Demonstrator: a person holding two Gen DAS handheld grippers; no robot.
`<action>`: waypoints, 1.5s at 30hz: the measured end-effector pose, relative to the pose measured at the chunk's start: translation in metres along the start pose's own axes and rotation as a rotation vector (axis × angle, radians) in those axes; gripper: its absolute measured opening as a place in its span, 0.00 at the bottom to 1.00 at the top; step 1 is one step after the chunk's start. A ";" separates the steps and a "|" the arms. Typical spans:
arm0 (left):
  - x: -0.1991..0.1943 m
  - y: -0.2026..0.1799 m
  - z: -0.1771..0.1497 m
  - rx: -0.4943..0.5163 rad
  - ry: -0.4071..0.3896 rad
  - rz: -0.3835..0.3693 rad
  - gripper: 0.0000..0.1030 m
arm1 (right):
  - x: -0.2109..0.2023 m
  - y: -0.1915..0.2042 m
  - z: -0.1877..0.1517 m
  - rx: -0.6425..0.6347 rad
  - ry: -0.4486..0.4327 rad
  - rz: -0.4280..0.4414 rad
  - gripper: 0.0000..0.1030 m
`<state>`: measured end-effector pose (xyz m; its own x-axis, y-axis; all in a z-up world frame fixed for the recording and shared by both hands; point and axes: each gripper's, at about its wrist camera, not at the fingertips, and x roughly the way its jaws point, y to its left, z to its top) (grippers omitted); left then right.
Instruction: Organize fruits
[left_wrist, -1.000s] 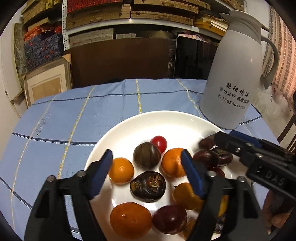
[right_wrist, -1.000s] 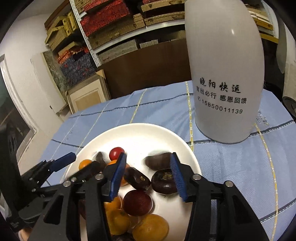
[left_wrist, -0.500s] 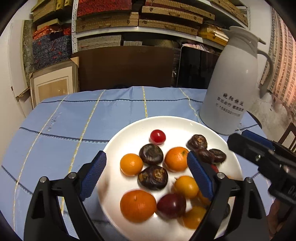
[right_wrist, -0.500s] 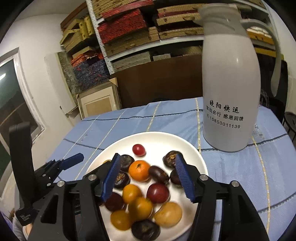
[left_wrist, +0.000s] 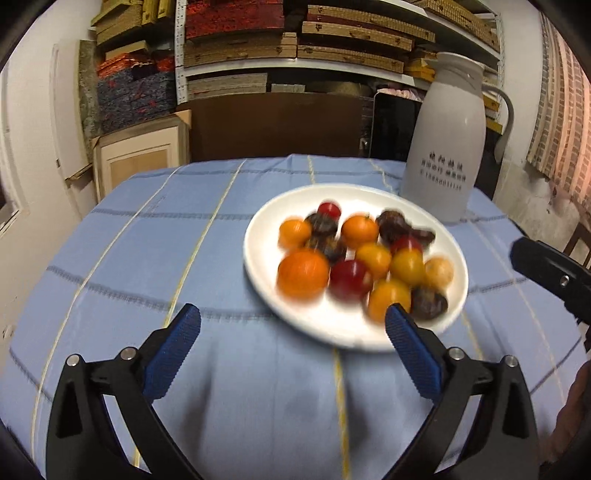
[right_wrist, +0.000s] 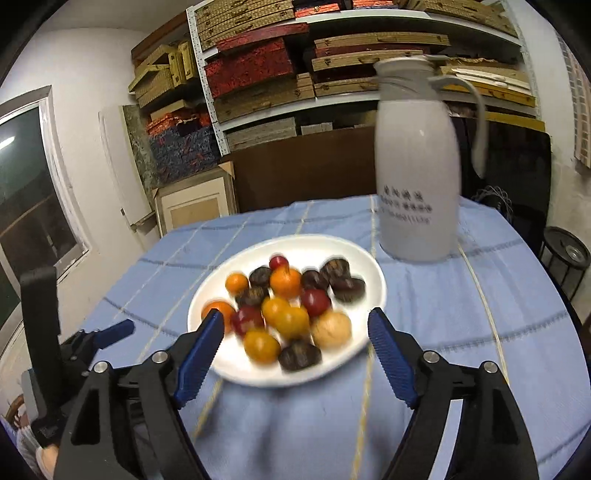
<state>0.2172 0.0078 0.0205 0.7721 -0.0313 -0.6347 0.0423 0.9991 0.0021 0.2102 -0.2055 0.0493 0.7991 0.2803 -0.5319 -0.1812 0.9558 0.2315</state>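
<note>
Both claws, left (left_wrist: 291, 325) and right (right_wrist: 295, 332), opening, empty. Fruits (left_wrist: 364, 258): small, round, roll easily; pinch each across its middle.

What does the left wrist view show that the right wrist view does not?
Only the left wrist view: a patterned curtain at the right edge.
Only the right wrist view: a dark window at left and a round black stand at right.
Both: the white plate of orange, red and dark brown fruits, the white thermos jug, the blue checked tablecloth, and both empty grippers, left gripper, right gripper, jaws opening.
</note>
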 end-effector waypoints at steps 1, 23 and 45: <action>-0.007 0.000 -0.010 -0.003 0.002 -0.002 0.95 | -0.005 -0.003 -0.011 0.006 -0.001 -0.009 0.82; -0.040 -0.010 -0.020 0.005 -0.038 -0.086 0.95 | 0.014 -0.002 -0.060 -0.030 0.176 -0.074 0.96; -0.039 -0.021 -0.022 0.042 -0.032 -0.008 0.96 | 0.022 -0.003 -0.061 -0.032 0.201 -0.074 0.96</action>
<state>0.1719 -0.0110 0.0281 0.7917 -0.0409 -0.6095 0.0746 0.9968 0.0300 0.1931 -0.1968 -0.0123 0.6812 0.2179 -0.6989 -0.1464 0.9760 0.1615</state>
